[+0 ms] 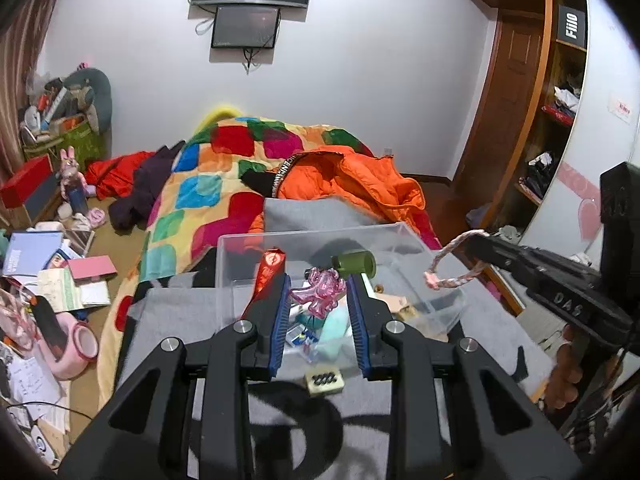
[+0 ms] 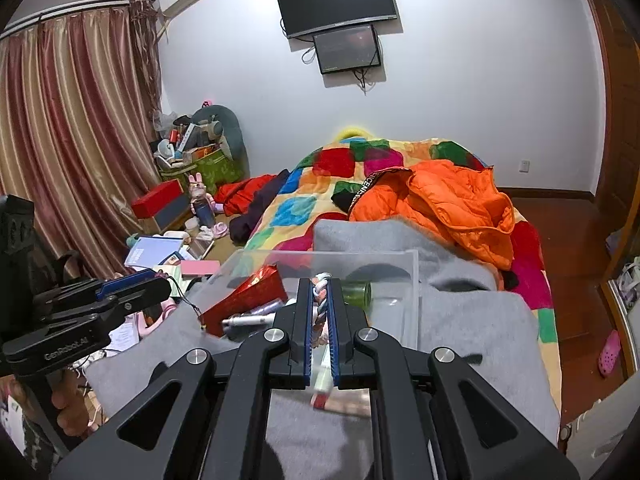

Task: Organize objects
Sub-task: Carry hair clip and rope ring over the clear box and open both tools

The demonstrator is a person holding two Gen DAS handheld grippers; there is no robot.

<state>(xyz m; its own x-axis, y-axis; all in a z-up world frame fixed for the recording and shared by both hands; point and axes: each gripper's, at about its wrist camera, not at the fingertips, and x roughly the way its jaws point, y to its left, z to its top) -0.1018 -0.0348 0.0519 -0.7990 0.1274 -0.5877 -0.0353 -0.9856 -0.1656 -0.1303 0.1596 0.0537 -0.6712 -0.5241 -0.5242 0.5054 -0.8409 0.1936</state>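
Note:
My left gripper point(image 1: 318, 276) is shut on a pink translucent toy figure point(image 1: 320, 294), held above a clear plastic bin point(image 1: 312, 236). The bin stands on a grey blanket point(image 1: 180, 312) and holds a red foil packet point(image 1: 272, 268), a green cylinder point(image 1: 354, 264) and other small items. My right gripper point(image 2: 320, 280) is shut on a pink-and-white braided cord point(image 2: 320, 302) over the bin's point(image 2: 412, 280) near side. The cord's loop point(image 1: 452, 264) sticks out past that gripper point(image 1: 476, 242) in the left wrist view. In the right wrist view the left gripper point(image 2: 160, 282) shows side-on at the left, its load hidden.
A small beige block with black holes point(image 1: 324, 382) lies on the blanket near the bin. Behind are a patchwork quilt point(image 1: 224, 168) and an orange jacket point(image 1: 360, 184). Books and clutter point(image 1: 52, 272) cover the floor at the left. A wooden wardrobe point(image 1: 520, 120) stands at the right.

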